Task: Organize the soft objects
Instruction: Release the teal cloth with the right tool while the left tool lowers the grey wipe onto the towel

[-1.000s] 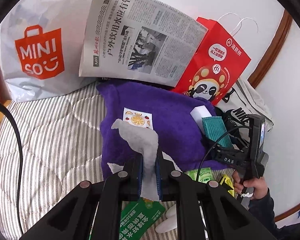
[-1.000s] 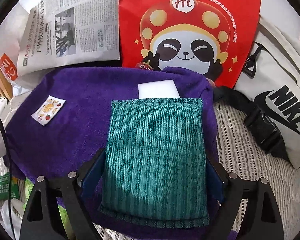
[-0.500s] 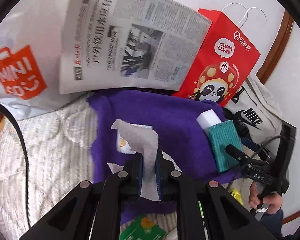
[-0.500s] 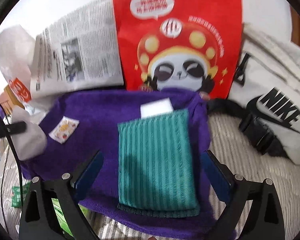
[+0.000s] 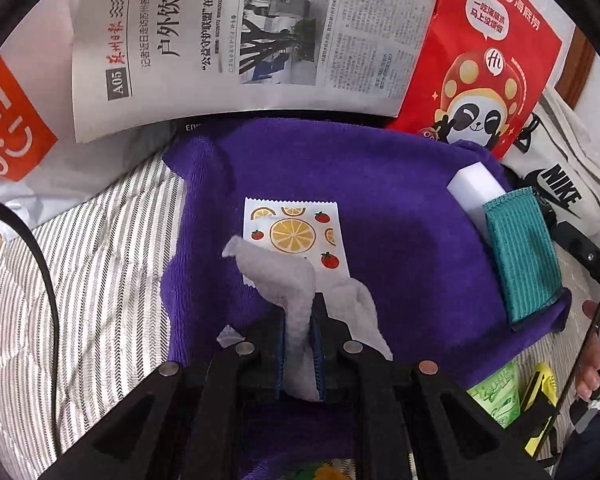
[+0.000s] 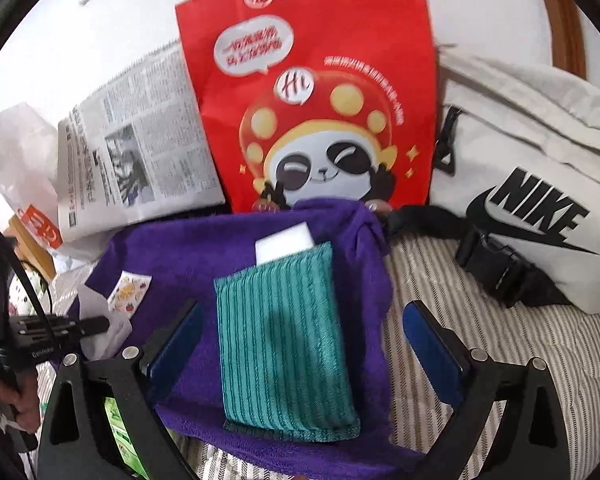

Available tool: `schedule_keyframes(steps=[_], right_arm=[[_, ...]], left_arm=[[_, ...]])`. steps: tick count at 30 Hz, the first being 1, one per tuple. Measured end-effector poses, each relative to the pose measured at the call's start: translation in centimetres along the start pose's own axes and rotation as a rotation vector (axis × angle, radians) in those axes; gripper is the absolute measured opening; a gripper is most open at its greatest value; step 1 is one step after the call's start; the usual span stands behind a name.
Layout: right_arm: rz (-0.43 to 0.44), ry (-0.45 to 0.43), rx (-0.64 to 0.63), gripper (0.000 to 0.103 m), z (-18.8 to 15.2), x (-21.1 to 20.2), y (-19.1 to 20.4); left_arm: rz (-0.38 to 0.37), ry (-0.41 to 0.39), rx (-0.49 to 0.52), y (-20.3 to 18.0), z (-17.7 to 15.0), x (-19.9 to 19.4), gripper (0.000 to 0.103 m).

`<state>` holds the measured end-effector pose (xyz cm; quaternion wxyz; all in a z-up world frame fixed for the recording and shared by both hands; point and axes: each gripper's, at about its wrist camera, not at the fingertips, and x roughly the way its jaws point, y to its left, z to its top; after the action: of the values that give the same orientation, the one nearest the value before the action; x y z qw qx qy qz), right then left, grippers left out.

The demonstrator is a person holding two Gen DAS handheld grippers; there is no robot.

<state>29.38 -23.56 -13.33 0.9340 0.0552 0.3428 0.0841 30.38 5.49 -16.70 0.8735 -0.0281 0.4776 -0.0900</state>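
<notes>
Since a second ago, my right gripper (image 6: 300, 336) has drawn back from the ribbed teal cloth pad (image 6: 284, 344), and my left gripper (image 5: 299, 334) has come in over the fuzzy purple towel (image 5: 380, 200).

Left wrist view: my left gripper's two blue-padded fingers are pressed onto a crumpled white fabric sheet (image 5: 284, 276), pinching its soft, felt-like fold so that it stands up between them above the towel. Its tip partly covers a flat white sachet printed with orange slices and tomatoes (image 5: 296, 228), which lies on the towel's plush pile. The pad lies at the towel's right edge, overlapping a smooth white foam block (image 5: 474, 188).

Right wrist view: my right gripper's fingers are spread wide on either side of the pad and touch nothing. The pad lies flat on the towel, its far end over the block.

Surroundings: the towel rests on a grey-and-white striped quilted mattress (image 5: 80, 280). Behind it stand a printed newspaper (image 5: 240, 40), a glossy red paper bag with a panda cartoon (image 6: 312, 112) and an off-white canvas Nike bag (image 6: 532, 184).
</notes>
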Motion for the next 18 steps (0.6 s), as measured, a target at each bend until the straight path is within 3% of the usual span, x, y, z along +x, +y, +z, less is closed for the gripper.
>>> schedule_keyframes(steps=[8, 12, 15, 18], right_arm=[[0.05, -0.016, 0.079, 0.098, 0.5, -0.8, -1.6], [0.055, -0.003, 0.08, 0.098, 0.4, -0.5, -1.4], [0.066, -0.003, 0.08, 0.098, 0.3, -0.4, -1.2], [0.073, -0.008, 0.076, 0.098, 0.3, -0.5, -1.1]], left_arm=[[0.012, 0.044, 0.003, -0.1, -0.3, -0.9, 0.053], [0.06, 0.064, 0.017, -0.8, -0.5, -1.8, 0.057], [0.111, 0.075, 0.041, -1.3, -0.8, -2.5, 0.066], [0.118, 0.081, 0.05, -1.5, -1.2, -3.5, 0.066]])
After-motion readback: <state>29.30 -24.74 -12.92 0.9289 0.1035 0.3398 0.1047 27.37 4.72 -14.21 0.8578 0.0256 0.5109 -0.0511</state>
